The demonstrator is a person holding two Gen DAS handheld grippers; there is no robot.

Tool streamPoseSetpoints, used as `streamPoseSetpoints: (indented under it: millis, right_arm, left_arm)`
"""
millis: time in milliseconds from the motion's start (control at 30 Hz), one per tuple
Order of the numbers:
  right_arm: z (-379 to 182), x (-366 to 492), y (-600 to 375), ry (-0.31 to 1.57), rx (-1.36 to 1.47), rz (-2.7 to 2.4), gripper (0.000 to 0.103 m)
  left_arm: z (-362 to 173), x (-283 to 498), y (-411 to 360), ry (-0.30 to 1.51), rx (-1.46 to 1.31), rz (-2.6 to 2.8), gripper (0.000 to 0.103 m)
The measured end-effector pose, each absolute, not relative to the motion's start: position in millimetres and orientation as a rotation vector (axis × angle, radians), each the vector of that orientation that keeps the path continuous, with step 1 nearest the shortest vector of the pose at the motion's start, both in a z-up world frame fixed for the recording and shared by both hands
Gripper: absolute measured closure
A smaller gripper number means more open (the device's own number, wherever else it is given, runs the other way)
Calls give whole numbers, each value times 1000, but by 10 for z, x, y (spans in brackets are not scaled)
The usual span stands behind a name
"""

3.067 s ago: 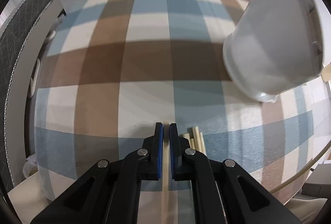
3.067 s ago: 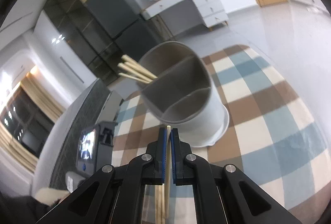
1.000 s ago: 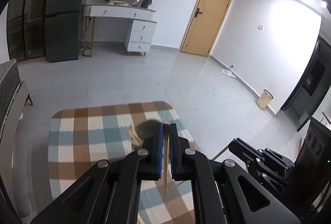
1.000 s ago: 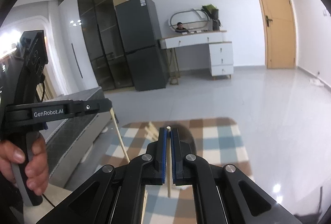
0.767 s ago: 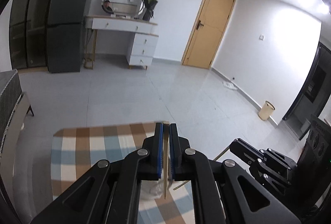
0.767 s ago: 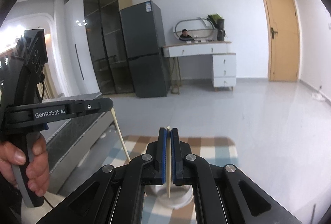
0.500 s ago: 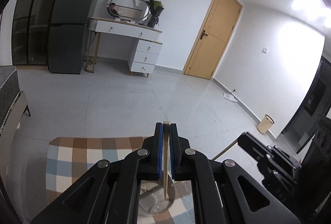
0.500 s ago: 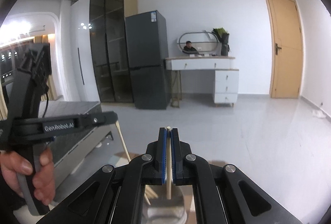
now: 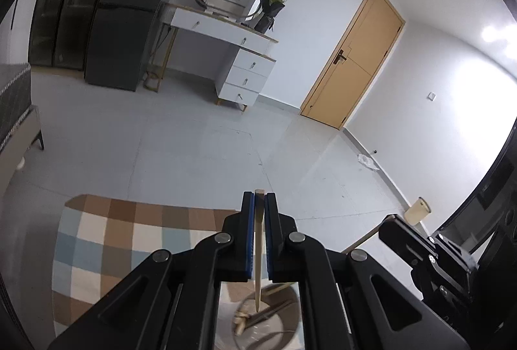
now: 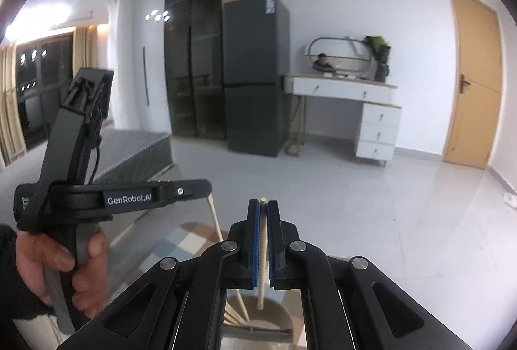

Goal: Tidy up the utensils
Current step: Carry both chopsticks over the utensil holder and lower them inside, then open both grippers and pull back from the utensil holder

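Note:
My left gripper (image 9: 257, 198) is shut on a wooden chopstick (image 9: 258, 266) that hangs tip down over the round grey utensil holder (image 9: 284, 335), which holds several chopsticks. My right gripper (image 10: 263, 206) is shut on another chopstick (image 10: 262, 266), also tip down above the holder (image 10: 274, 321). The left gripper body (image 10: 97, 195) with its chopstick (image 10: 216, 221) shows at the left of the right wrist view. The right gripper body (image 9: 429, 256) shows at the right of the left wrist view.
The checked tablecloth (image 9: 106, 240) covers the table below. Beyond are a grey tiled floor, a dark fridge (image 10: 255, 75), a white dresser (image 10: 349, 98), a wooden door (image 9: 352, 59) and a bench (image 9: 16, 111) at the left.
Both grippers have lifted their chopsticks off the table and tilted up to level. The holder has slid to the bottom of both views, under the hanging chopstick tips.

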State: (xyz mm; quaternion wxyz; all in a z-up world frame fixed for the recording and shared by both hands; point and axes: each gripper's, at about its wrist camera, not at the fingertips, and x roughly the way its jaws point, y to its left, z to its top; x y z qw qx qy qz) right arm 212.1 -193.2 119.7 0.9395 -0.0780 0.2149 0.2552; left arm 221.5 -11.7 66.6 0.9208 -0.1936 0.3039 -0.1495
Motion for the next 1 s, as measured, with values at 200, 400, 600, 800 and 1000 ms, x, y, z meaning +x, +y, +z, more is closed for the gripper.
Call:
streamPoseSetpoints:
  millis: [200, 400, 600, 800, 1000]
  right_arm:
    - [900, 2185, -1848, 495, -265, 551, 100]
    - [705, 2187, -1886, 529, -296, 559, 100]
    - [611, 2221, -1890, 558, -271, 567, 100]
    - [543, 2262, -1898, 593, -253, 576, 99]
    - [503, 2106, -2031, 604, -190, 559, 97]
  left_arm:
    - [608, 2174, -112, 607, -400, -320, 102]
    - [594, 2143, -176, 600, -362, -341, 102]
    - [593, 2103, -170, 612, -359, -359, 102]
    - [535, 2036, -247, 657, -298, -412, 102]
    - [315, 2022, -342, 808, -216, -438, 101]
